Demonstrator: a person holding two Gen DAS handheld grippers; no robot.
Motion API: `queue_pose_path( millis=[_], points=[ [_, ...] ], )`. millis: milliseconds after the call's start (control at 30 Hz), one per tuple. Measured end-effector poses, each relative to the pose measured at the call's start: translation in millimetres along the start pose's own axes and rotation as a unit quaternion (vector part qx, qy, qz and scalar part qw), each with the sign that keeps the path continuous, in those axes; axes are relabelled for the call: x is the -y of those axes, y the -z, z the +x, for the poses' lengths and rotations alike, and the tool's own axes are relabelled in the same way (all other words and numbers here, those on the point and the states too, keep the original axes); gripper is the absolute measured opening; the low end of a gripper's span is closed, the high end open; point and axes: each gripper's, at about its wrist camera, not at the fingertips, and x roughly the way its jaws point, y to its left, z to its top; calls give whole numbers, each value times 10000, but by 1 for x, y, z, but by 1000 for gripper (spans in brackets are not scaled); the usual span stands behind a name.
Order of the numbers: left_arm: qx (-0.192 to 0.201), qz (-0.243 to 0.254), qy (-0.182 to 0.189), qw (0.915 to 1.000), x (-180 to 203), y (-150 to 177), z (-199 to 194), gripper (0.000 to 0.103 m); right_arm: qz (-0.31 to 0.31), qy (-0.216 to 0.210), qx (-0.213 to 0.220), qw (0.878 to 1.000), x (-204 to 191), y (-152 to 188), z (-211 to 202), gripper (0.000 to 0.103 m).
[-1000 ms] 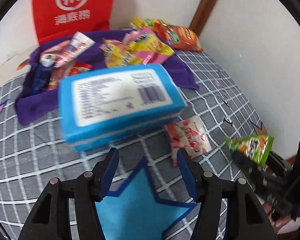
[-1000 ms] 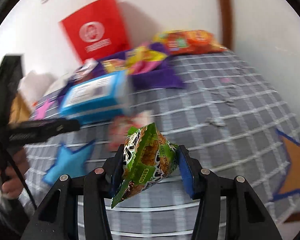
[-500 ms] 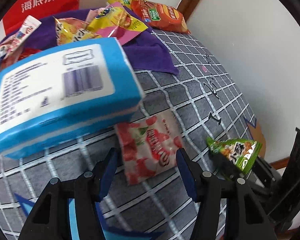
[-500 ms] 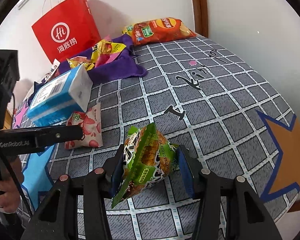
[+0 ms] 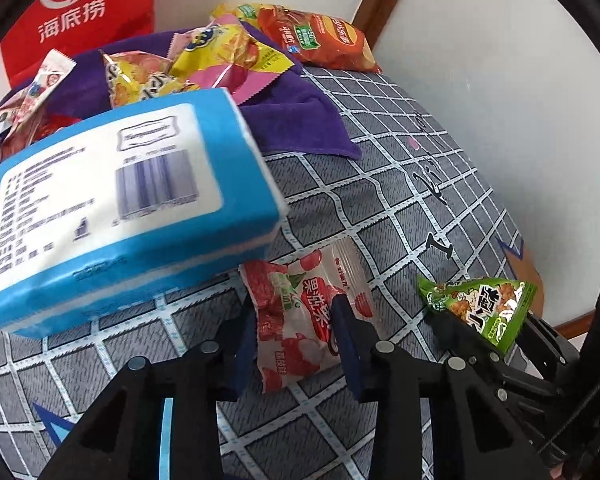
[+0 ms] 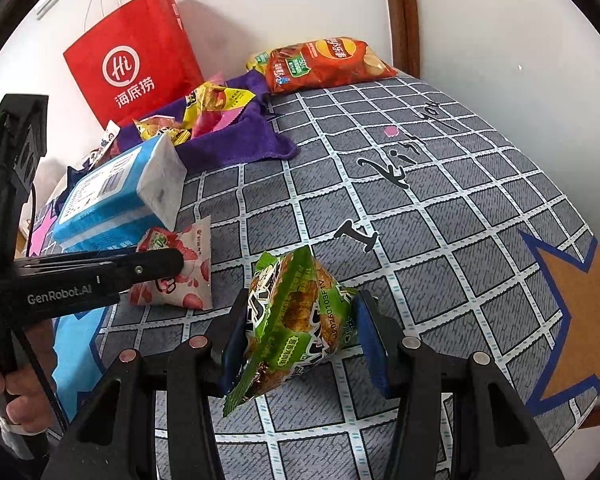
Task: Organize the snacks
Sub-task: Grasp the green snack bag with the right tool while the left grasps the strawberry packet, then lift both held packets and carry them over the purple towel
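A red-and-white fruit jelly packet (image 5: 300,320) lies on the grey checked table cover (image 5: 400,200), just in front of a blue tissue pack (image 5: 120,216). My left gripper (image 5: 296,312) straddles the packet, its jaws closing, with both blue pads touching it. The right wrist view shows that gripper (image 6: 168,264) lying across the packet (image 6: 188,276). My right gripper (image 6: 300,336) is shut on a green snack packet (image 6: 296,316), held just above the cover. It also shows in the left wrist view as the green packet (image 5: 480,308).
A purple cloth (image 5: 300,128) at the back holds several yellow and pink snack bags (image 5: 220,52). An orange chips bag (image 6: 324,62) lies by the wall corner, beside a red paper bag (image 6: 132,68). A person's hand (image 6: 16,392) holds the left gripper's handle.
My left gripper came forward off the blue star onto the jelly packet, then its jaws narrowed around it. The right gripper kept its hold on the green packet and barely moved.
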Motion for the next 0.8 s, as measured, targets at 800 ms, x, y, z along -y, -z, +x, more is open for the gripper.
queue_pose_path(
  millis=[800],
  points=[
    [348,-115,404,9985,-37,24,-60,15,-343,-134,97,9993,-58,-16,-24,50]
  ],
)
